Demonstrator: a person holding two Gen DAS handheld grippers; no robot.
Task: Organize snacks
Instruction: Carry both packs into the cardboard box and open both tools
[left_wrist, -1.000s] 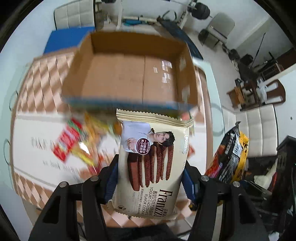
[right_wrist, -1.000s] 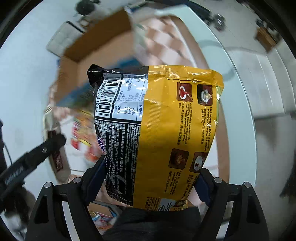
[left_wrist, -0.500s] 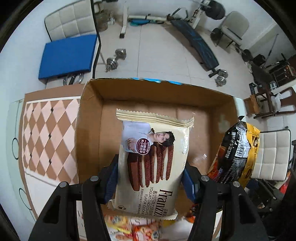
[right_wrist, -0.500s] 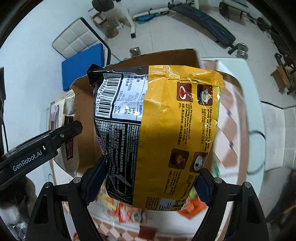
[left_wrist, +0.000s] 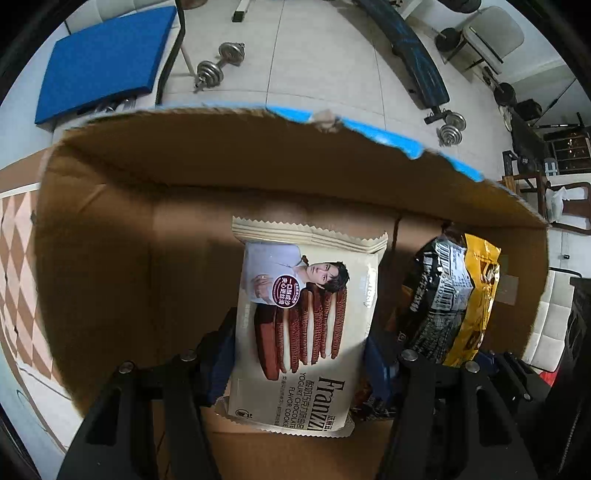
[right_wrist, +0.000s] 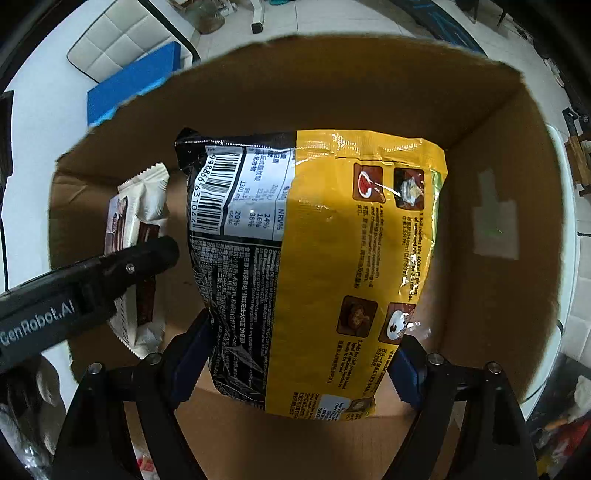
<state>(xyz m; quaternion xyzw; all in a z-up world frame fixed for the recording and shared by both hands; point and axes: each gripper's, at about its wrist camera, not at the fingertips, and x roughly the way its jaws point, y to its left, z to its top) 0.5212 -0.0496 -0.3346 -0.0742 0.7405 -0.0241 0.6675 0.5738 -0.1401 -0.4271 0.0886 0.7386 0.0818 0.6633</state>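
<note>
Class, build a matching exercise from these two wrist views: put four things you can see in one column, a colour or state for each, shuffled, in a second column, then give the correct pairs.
Things
1. cookie packet
2. noodle packet
3. cardboard box
4. dumbbell

Descriptions
A. lying on the tiled floor beyond the box
B. yellow and black, held in the right tongs
C. brown, open at the top, with a torn blue edge
D. cream, held in the left tongs

Pairs: 1-D, 2-B, 3-C, 4-A
</note>
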